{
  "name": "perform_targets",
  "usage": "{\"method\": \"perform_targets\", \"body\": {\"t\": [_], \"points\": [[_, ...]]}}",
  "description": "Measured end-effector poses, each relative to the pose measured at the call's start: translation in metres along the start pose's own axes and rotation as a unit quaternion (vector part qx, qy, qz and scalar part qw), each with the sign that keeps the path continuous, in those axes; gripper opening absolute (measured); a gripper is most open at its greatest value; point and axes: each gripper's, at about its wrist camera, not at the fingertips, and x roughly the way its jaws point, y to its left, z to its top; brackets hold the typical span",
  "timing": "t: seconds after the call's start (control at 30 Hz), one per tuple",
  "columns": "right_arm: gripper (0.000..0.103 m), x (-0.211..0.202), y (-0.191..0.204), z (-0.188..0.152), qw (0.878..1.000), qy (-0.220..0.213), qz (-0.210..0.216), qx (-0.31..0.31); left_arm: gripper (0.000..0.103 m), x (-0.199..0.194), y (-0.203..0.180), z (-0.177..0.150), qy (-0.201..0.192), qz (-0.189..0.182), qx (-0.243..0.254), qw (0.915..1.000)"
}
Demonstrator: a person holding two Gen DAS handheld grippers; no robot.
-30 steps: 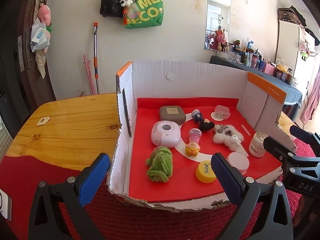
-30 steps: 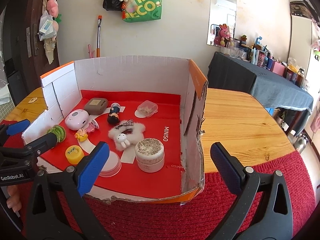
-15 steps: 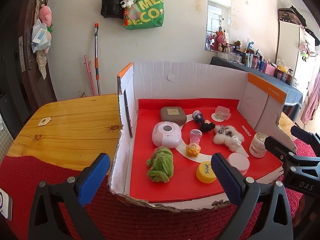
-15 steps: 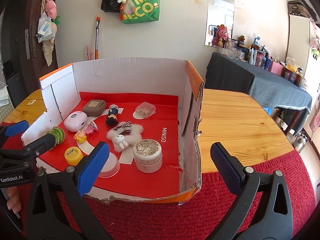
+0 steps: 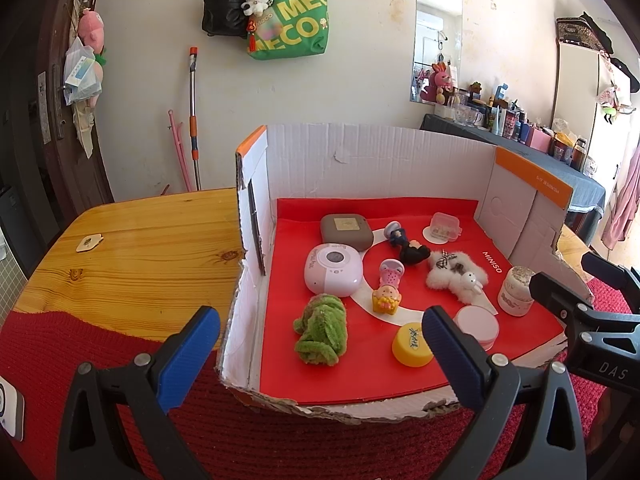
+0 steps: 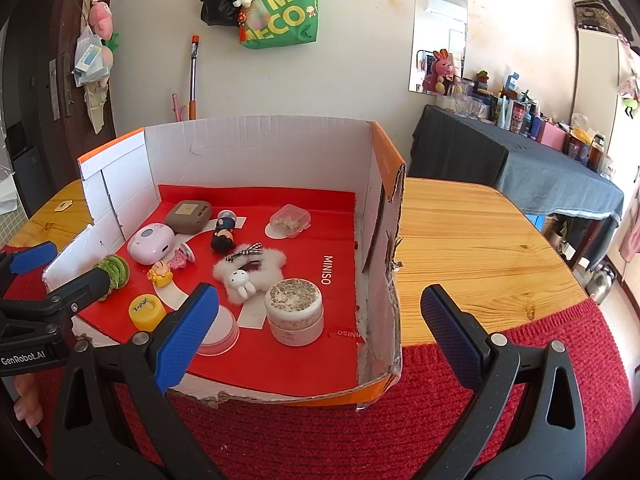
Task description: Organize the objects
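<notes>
Plainly ambiguous as to stage: every small item lying inside the cardboard box (image 5: pixel 376 152), none on the table (image 5: pixel 132 256) beside it, which fits either a sorting about to go on within the box or a gathering already finished. No move safely named from this alone; any pick would call for a clear descent between close neighbours. In the left wrist view, green plush (image 5: pixel 320 330) at lower centre, pink round device (image 5: pixel 334 269) just above it, grey case (image 5: pixel 346 232) further up, yellow cap (image 5: pixel 412 344) at lower centre right, small pink doll (image 5: pixel 387 289) above that cap, dark figurine (image 5: pixel 408 246) toward the middle, white fluffy clip (image 5: pixel 456 276) to its right, clear little box (image 5: pixel 444 226) at upper right of the red floor, white jar (image 5: pixel 516 290) at right edge, flat pink-rimmed lid (image 5: pixel 478 323) beside the cap. Left gripper (image 5: pixel 320 354) spread wide, holding nothing, hovering at the box's near edge without touching. Right gripper (image 6: pixel 320 330) likewise wide apart and empty, straddling the box's right wall in its own view, no contact visible.
</notes>
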Motion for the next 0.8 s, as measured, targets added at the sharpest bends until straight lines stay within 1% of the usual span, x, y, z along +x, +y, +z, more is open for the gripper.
{"method": "perform_targets", "body": {"t": [0.33, 0.53, 0.8], "points": [[0.103, -0.0013, -0.0016, 0.0002, 1.000, 0.004, 0.001, 0.002, 0.103, -0.0012, 0.0016, 0.0008, 0.001, 0.001, -0.004, 1.0000], [0.103, -0.0045, -0.0008, 0.0006, 1.000, -0.004, -0.003, -0.001, 0.103, -0.0008, 0.0037, 0.0020, 0.004, -0.001, -0.011, 0.9999], [0.103, -0.0047, -0.0006, 0.0010, 1.000, -0.006, -0.006, -0.001, 0.103, -0.0018, 0.0043, 0.0017, -0.003, -0.003, -0.012, 0.9999]]}}
